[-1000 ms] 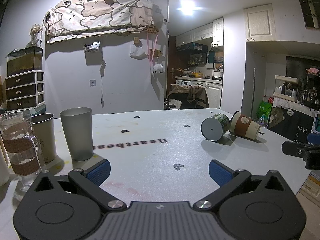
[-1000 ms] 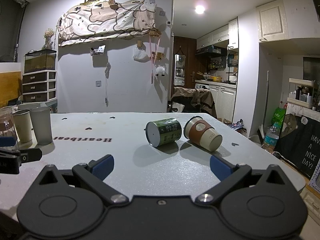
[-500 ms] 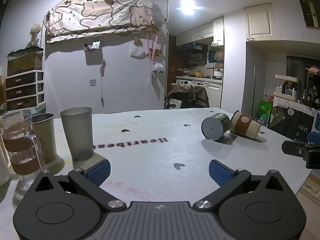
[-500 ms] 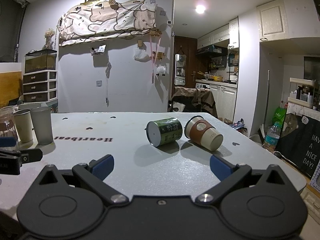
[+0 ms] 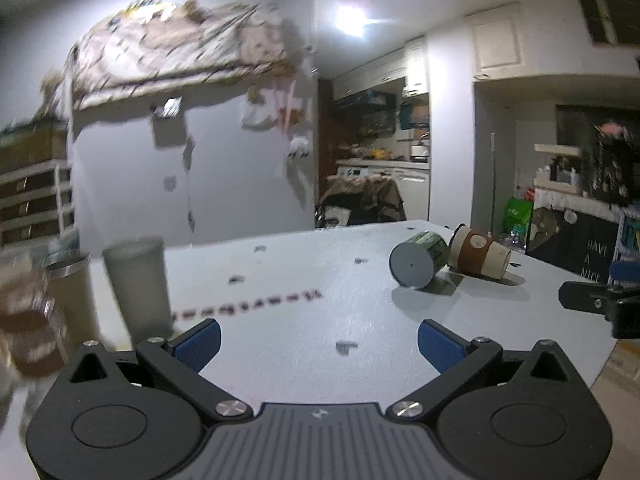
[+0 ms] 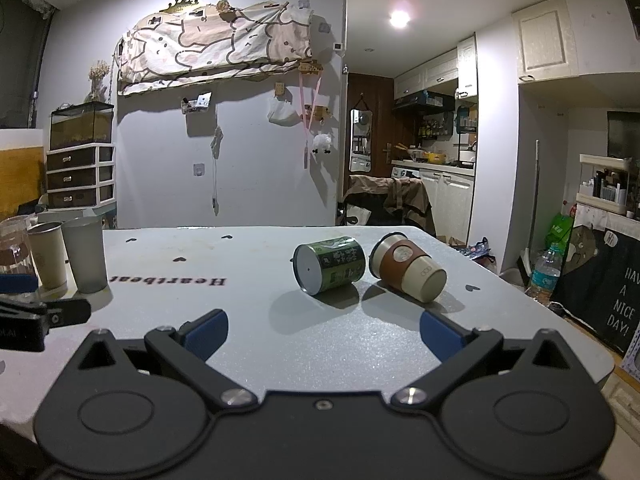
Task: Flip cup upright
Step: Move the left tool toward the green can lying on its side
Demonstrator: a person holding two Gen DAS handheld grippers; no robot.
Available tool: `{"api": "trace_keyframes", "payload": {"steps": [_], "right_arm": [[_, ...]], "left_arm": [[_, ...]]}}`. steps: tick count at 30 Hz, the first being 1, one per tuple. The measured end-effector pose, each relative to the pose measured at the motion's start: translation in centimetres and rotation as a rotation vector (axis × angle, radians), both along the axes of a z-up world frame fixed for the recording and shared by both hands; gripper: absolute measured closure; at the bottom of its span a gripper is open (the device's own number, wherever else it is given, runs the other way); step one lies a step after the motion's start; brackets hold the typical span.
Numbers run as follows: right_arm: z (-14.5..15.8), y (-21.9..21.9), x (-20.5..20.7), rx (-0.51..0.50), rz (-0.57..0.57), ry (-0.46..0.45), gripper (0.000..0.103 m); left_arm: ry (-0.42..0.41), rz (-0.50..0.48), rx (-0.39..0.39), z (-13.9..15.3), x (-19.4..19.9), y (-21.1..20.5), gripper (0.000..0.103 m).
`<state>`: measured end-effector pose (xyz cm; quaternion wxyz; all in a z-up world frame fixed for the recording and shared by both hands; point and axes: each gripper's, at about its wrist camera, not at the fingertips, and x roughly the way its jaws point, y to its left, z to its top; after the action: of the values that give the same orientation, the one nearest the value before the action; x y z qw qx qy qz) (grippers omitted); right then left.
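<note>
Two cups lie on their sides, touching, on the grey table (image 6: 248, 264). A green patterned cup (image 6: 330, 265) shows its round base toward me; it also shows in the left wrist view (image 5: 418, 258). A beige cup with a brown sleeve (image 6: 408, 267) lies to its right, seen too in the left wrist view (image 5: 478, 252). My right gripper (image 6: 323, 330) is open and empty, a short way in front of both cups. My left gripper (image 5: 319, 342) is open and empty, well left of them.
A frosted grey tumbler (image 6: 85, 254), a metal cup (image 6: 47, 254) and a glass mug (image 6: 14, 246) stand upright at the table's left. The table's right edge (image 6: 560, 316) drops to the floor, where a water bottle (image 6: 542, 274) stands.
The left gripper's view has tilted and blurred, so that gripper is moving. The right gripper and both cups have stayed put.
</note>
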<state>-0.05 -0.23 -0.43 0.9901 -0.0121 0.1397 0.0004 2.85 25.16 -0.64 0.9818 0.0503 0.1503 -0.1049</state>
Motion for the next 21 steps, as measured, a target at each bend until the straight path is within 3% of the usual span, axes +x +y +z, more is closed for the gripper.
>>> {"api": "trace_keyframes", "payload": {"steps": [4, 7, 11, 18, 21], "right_arm": [[0.6, 0.7, -0.5, 0.010, -0.005, -0.001, 0.000], [0.4, 0.2, -0.5, 0.023, -0.013, 0.000, 0.000], [0.0, -1.1, -0.3, 0.044, -0.022, 0.006, 0.000], [-0.9, -2.7, 0.0, 0.074, -0.033, 0.018, 0.000], [-1.1, -3.1, 0.3, 0.083, -0.036, 0.026, 0.000]], "left_arm": [[0.025, -0.083, 0.050, 0.9, 2.6, -1.6, 0.000], [0.118, -0.133, 0.079, 1.4, 5.8, -3.1, 0.000], [0.154, -0.222, 0.148, 1.6, 8.9, -5.7, 0.000], [0.101, -0.371, 0.328, 1.6, 15.3, -11.8, 0.001], [0.109, -0.443, 0.369, 1.1, 18.1, -14.5, 0.012]]}}
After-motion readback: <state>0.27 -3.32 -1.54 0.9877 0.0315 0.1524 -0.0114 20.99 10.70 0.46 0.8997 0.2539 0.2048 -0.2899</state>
